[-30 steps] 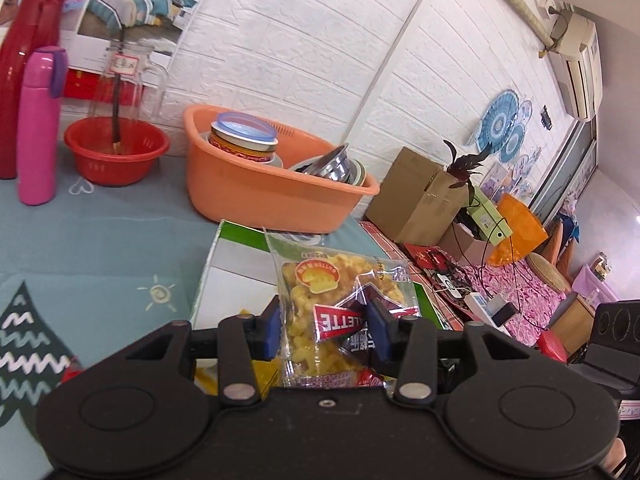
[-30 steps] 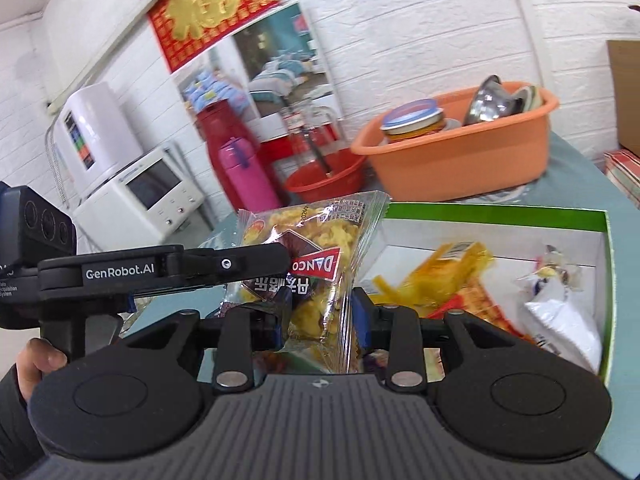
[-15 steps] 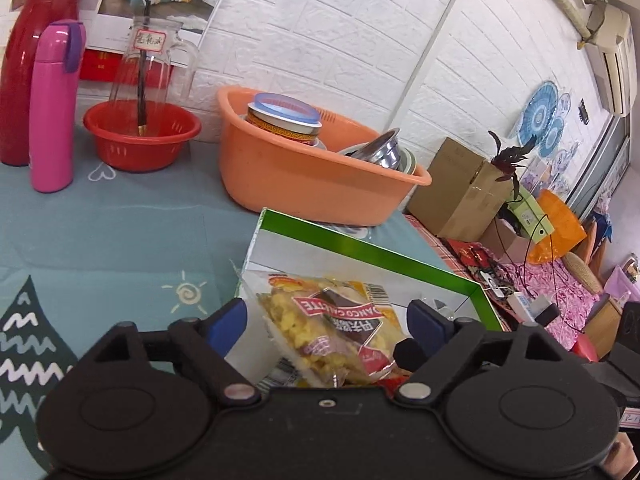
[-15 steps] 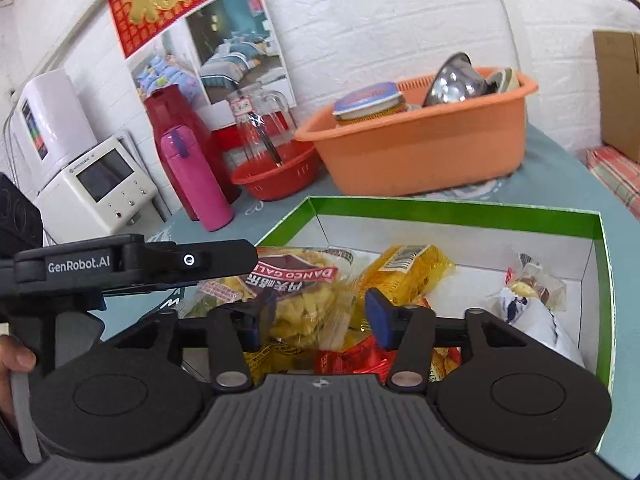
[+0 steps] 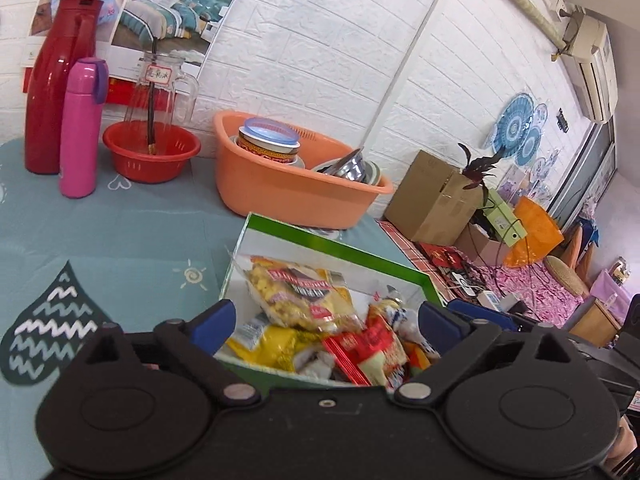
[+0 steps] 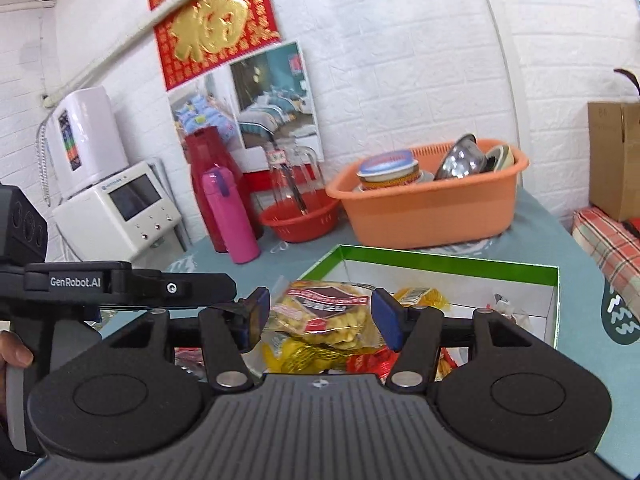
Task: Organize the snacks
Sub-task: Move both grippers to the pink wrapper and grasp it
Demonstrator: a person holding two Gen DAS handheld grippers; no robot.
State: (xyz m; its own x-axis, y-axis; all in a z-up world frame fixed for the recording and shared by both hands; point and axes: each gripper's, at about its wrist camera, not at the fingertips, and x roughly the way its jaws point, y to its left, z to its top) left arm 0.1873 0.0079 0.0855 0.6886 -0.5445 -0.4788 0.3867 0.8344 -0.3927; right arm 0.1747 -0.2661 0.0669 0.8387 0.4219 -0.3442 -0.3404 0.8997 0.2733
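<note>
Nearest to the cameras, the left gripper point(image 5: 326, 322) has its blue fingers wide apart, and nothing is between the pads. The right gripper point(image 6: 320, 314) also has its jaws apart; both grippers have just been opening, and the pads of the right one do not press on the packet seen between them. That packet, a clear bag of yellow snacks point(image 5: 298, 294) point(image 6: 328, 318) with a dark and red label, lies free on top of the other snack packets point(image 5: 360, 354) inside the green-edged box point(image 5: 336, 246) point(image 6: 448, 264), at the box's left part in the left wrist view. A white wrapped snack point(image 6: 506, 312) lies in the far right corner of the box in the right wrist view. At the left edge of that view a hand point(image 6: 14, 354) holds the handle of the left gripper's body. The box stands on the blue-grey surface point(image 5: 120, 240), which has drop and sun drawings. Behind the box, just beside it, is an orange basin point(image 5: 296, 192) with a lidded tin point(image 5: 268, 144) and metal bowls point(image 5: 348, 168). Further left are a red bowl point(image 5: 152, 156) with a glass jug point(image 5: 160, 88) in it, a pink bottle point(image 5: 82, 128) and a red flask point(image 5: 58, 80), all near the white brick wall point(image 5: 320, 60).
</note>
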